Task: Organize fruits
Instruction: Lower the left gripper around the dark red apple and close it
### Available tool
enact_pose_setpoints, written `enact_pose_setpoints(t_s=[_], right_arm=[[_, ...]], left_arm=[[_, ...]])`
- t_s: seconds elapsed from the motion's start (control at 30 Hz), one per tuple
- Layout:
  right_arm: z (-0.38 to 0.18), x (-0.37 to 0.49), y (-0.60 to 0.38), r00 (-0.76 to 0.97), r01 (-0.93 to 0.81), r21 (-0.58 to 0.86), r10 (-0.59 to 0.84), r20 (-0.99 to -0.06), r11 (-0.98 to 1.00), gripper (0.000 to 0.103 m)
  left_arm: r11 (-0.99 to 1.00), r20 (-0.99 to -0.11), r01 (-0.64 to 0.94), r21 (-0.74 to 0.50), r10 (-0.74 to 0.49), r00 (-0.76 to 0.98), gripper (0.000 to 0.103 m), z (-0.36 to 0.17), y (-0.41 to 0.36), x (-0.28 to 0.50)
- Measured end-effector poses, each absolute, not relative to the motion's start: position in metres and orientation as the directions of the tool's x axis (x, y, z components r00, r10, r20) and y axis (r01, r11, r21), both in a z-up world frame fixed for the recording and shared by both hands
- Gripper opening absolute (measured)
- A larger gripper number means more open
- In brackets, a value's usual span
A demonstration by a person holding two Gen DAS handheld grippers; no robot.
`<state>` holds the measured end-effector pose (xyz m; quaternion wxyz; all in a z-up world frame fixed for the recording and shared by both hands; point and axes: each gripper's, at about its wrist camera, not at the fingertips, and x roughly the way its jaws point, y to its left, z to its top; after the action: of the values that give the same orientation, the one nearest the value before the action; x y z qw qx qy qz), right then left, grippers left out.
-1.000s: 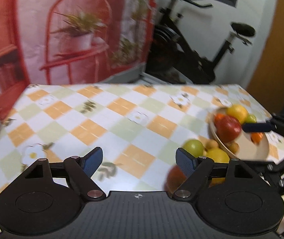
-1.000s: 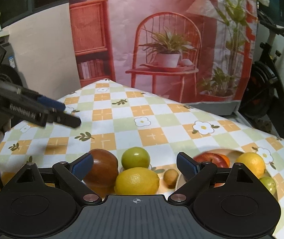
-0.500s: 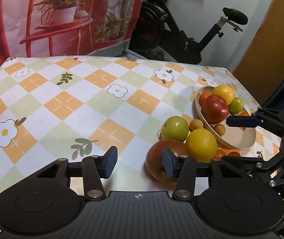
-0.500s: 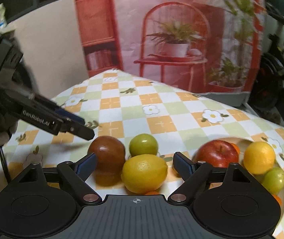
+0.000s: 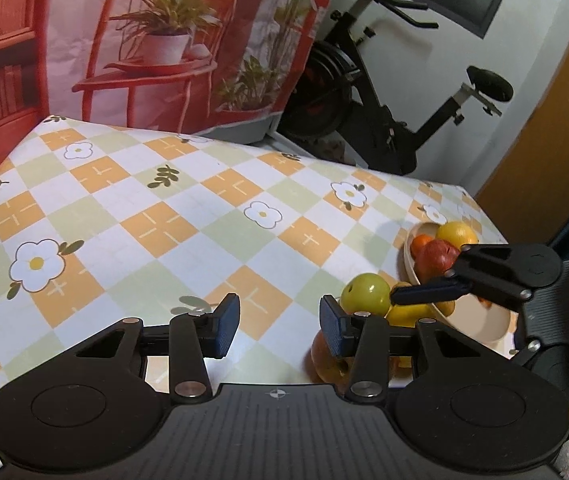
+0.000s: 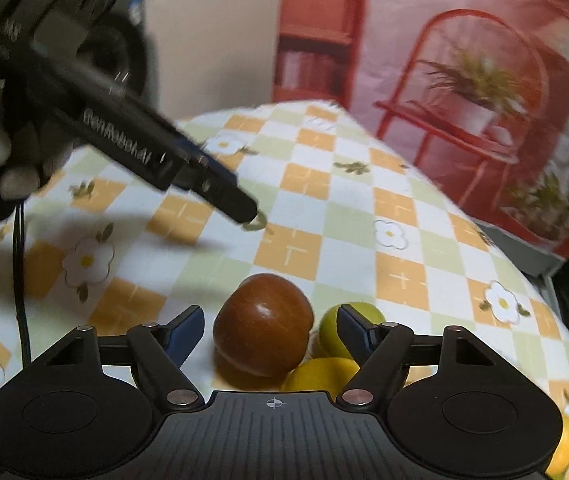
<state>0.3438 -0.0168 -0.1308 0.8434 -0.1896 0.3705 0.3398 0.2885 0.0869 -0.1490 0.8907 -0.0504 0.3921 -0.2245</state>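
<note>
A glossy brown-red apple (image 6: 262, 326) is sitting on the bench, touching a green apple (image 5: 365, 294) and a lemon (image 6: 322, 374) beside a fruit-filled bowl (image 5: 480, 326).

Checked floral tablecloth (image 5: 172, 216) ahead of the tongs, red printed backdrop (image 5: 156, 40) beyond it, black exercise bike (image 5: 384, 120) further right, white wall (image 5: 524, 56), wooden door (image 5: 564, 128).

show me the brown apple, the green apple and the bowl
brown apple (image 6: 263, 322), right wrist view, middle of its glossy front.
green apple (image 5: 365, 294), left wrist view, centre of its lit skin.
bowl (image 5: 484, 322), left wrist view, bare inner wall near the front rim.
</note>
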Motion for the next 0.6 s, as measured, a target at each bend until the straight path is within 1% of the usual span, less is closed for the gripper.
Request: enact_pose_setpoints(t_s=[0.17,0.3,0.43,0.53,0.6], right_arm=[[-0.139,0.347,0.003,0.432,-0.780,-0.112,0.400,-0.808,0.616,0.068],[-0.143,0.347,0.013,0.434,-0.788,-0.156,0.357,-0.827,0.596,0.066],[-0.147,0.349,0.015,0.449,-0.776,-0.183,0.325,-0.832,0.603,0.059],[-0.147,0.350,0.012,0.455,-0.767,-0.179,0.325,-0.829,0.617,0.058],[-0.146,0.351,0.008,0.456,-0.747,-0.148,0.338,-0.823,0.648,0.058]], left_arm=[[0.897,-0.673,0.346,-0.277,-0.438,0.596,0.047,-0.151,0.090,0.289],[0.894,-0.673,0.344,-0.286,-0.443,0.592,0.047,-0.152,0.092,0.290],[0.892,-0.673,0.345,-0.292,-0.447,0.589,0.047,-0.152,0.092,0.290],[0.892,-0.672,0.341,-0.297,-0.449,0.589,0.047,-0.152,0.094,0.289],[0.891,-0.671,0.339,-0.301,-0.451,0.589,0.047,-0.151,0.095,0.289]])
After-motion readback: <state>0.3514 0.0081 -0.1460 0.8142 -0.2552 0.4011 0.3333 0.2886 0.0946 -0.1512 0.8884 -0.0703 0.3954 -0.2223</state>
